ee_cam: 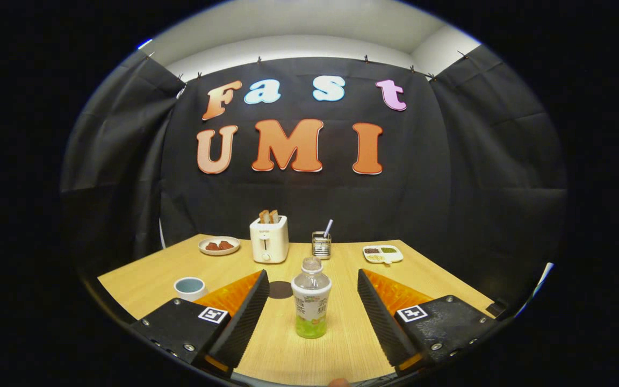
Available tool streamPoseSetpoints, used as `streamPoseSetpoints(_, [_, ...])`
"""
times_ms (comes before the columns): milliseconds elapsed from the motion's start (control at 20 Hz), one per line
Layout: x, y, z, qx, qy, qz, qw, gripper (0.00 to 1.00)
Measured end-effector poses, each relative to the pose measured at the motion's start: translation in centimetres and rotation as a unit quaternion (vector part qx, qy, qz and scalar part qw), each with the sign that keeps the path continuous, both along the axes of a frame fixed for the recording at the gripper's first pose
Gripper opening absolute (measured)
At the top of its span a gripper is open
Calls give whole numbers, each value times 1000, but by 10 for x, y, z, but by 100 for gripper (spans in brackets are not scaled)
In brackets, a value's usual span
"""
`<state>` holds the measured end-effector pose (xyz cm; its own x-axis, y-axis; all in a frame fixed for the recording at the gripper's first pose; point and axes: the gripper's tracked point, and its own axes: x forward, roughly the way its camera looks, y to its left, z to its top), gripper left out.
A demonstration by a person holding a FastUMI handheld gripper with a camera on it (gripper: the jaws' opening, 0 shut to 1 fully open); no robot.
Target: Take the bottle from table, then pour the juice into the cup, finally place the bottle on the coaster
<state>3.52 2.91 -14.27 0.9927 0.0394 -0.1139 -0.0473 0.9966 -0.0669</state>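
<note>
Gripper point(310, 309) held wide, nothing gripped. Bottle point(311, 298) upright on the wood-grain table point(143, 282), between the ribbed black fingers point(247, 312), touching neither. Clear thin plastic, little green juice left: judged light, squeezable, somewhat slick. Best taken at the labelled mid-body. Cup point(189, 287) glazed, round; coaster point(280, 289) flat, dark, beyond the bottle.

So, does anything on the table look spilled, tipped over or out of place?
Nothing stands out. The bottle stands upright between the open gripper fingers, untouched, its cap on. The cup and the toaster are upright, the coaster lies flat, and the table looks dry.
</note>
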Motion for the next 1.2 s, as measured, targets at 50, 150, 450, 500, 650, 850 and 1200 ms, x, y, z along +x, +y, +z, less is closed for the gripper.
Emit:
streamPoseSetpoints(50, [7,-1,-10,-5,3,-3,1000,98])
streamPoseSetpoints(150, [19,1,-33,-11,17,-7,1000,98])
streamPoseSetpoints(450, [46,10,-91,-17,72,-8,997,99])
streamPoseSetpoints(500, [50,12,-99,-15,81,-8,997,99])
streamPoseSetpoints(650, [61,14,-117,4,108,-11,994,99])
streamPoseSetpoints(850, [72,13,-131,19,127,-16,992,98])
streamPoseSetpoints(1200, [80,20,-138,41,141,-9,989,72])
